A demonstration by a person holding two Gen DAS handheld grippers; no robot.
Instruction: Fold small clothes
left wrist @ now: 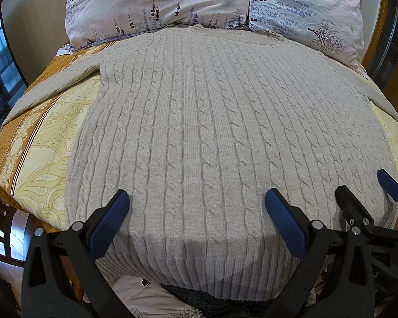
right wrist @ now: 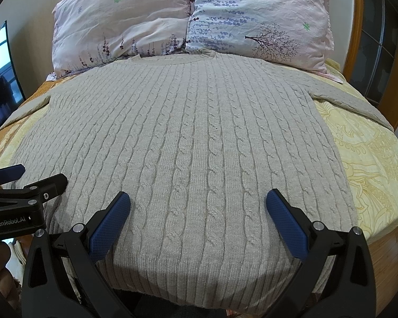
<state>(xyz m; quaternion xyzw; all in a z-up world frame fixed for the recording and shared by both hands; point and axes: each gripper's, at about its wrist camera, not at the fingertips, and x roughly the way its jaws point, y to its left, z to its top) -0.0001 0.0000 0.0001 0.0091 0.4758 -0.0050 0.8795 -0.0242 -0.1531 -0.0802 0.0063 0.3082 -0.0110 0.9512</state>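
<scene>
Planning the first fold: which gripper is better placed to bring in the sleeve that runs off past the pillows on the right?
Right. The right gripper hangs open nearer that sleeve than the left gripper.

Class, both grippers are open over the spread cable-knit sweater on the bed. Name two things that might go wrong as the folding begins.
1. The sweater's hem hangs past the bed edge, so a pull toward the person might drag it off.
2. The left gripper and right gripper hover side by side; they might collide.
3. The collar touches the pillows, which may snag a fold.
</scene>
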